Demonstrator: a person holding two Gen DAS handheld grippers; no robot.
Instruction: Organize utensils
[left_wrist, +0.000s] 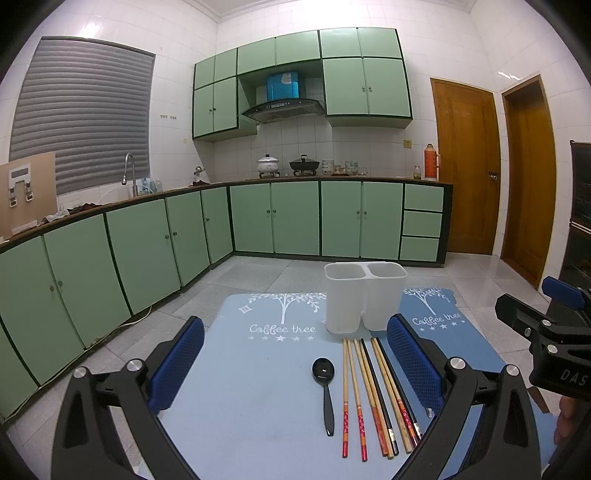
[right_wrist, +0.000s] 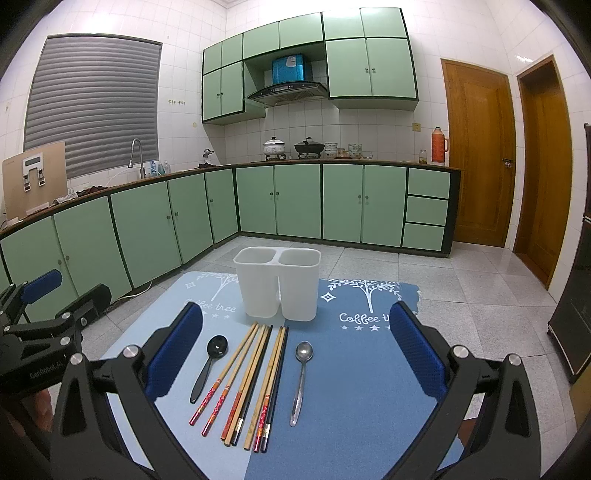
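Nothing is sorted yet: chopsticks (right_wrist: 251, 380), black spoon (right_wrist: 208, 363) and metal spoon (right_wrist: 301, 376) lie before the empty two-compartment holder (right_wrist: 277, 284), with left gripper (left_wrist: 295, 369) and right gripper (right_wrist: 295, 365) jaws wide open, holding nothing.

Two blue mats (right_wrist: 351, 369) cover what seems a table, bearing holder (right_wrist: 277, 284), chopsticks (right_wrist: 245, 384), spoons (right_wrist: 301, 380).

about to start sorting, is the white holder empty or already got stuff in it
Empty as far as visible: nothing sticks out of the white holder; chopsticks lie on the mat.
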